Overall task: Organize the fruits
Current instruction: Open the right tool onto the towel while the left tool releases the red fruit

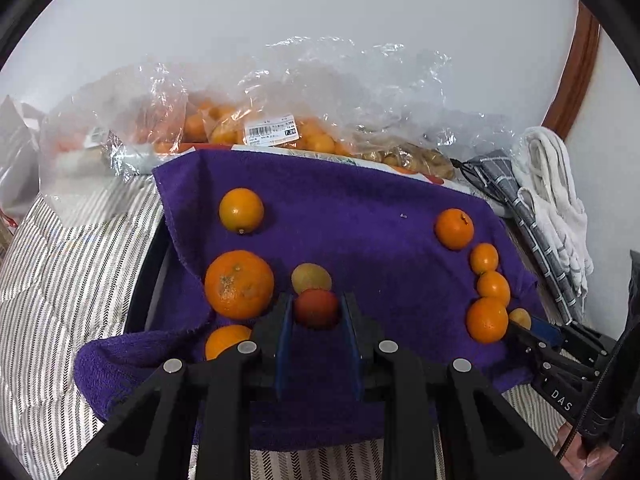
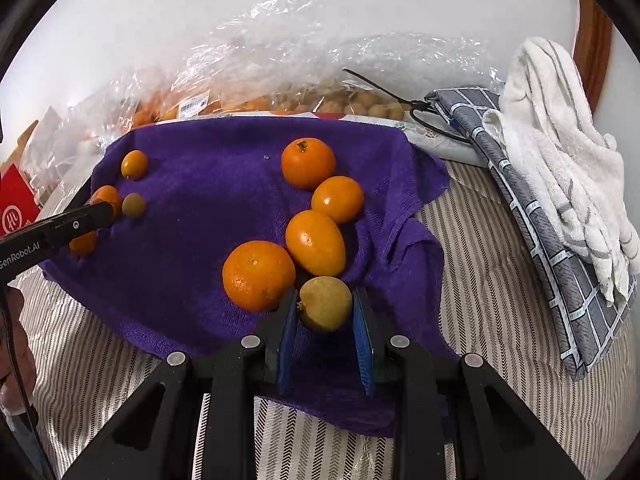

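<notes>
A: Left claw (image 1: 316, 312)?

B: Closed about as tight as it goes on a small reddish-orange fruit (image 1: 316, 307), blue pads on both sides of it. It sits low over the purple towel (image 1: 360, 216), near the towel's front-left edge, with a yellowish fruit (image 1: 311, 278) just behind it and a big mandarin (image 1: 239, 284) just beside the left finger.

A: Right claw (image 2: 325, 312)?

B: Same, clamped on a yellow-brown round fruit (image 2: 326, 302) near the towel's front-right edge. An orange (image 2: 259, 275) touches or nearly touches its left finger, and an oval kumquat (image 2: 316, 242) lies just behind.

A: Step?

B: My guess is sorting by kind: orange ones lined along the right edge, odd ones being moved. Can't tell whether these two are being picked or placed.

A: Tips for doing it well?

B: Keep the squeeze light, since the fruit is small and soft-skinned. Lift or lower straight, because the neighbours are close and would roll on the rumpled towel. Set down on a flat patch, not a fold. Release only once the fruit rests on cloth. The towel lies on a striped bed cover (image 2: 480, 320), so there's give underneath.

A: Writing?

B: "GenRobot.AI" on the left gripper's arm in the right view, partly cut. "DAS" on the right gripper's arm in the left view. A barcode price label (image 1: 272, 131) on the clear plastic bag (image 1: 320, 88) is too small to read. A red package (image 2: 14, 204) at the left has a white round logo that is illegible.
</notes>
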`<action>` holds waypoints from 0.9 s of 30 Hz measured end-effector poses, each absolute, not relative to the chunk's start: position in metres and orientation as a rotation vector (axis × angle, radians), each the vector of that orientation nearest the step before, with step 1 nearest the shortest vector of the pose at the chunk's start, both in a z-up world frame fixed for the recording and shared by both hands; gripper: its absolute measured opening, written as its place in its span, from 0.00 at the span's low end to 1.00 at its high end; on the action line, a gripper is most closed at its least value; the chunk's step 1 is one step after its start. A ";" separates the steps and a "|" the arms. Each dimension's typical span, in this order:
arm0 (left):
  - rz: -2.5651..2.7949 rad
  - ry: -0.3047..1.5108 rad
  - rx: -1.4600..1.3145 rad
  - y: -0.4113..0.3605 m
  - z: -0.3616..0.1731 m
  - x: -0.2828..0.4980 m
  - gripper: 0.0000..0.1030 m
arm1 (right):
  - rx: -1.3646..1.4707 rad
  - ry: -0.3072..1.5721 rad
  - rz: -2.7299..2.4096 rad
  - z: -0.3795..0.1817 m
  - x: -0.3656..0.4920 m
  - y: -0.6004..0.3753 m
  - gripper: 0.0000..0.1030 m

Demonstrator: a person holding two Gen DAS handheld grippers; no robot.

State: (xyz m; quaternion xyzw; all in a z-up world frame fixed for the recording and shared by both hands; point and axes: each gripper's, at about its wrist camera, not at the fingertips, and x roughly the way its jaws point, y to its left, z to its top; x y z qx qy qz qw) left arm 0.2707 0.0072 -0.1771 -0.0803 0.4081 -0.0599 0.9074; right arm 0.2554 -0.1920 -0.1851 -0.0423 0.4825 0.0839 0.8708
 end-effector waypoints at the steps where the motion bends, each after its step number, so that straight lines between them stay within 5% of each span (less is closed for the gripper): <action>1: -0.121 0.844 -0.160 0.006 -0.178 0.271 0.22 | -0.094 1.007 0.173 -0.185 0.255 -0.191 0.26; 23: -0.073 0.843 -0.085 0.001 -0.182 0.272 0.22 | -0.059 0.976 0.206 -0.173 0.244 -0.195 0.46; 27: -0.071 0.851 -0.086 0.002 -0.176 0.268 0.32 | -0.044 0.962 0.202 -0.165 0.242 -0.196 0.46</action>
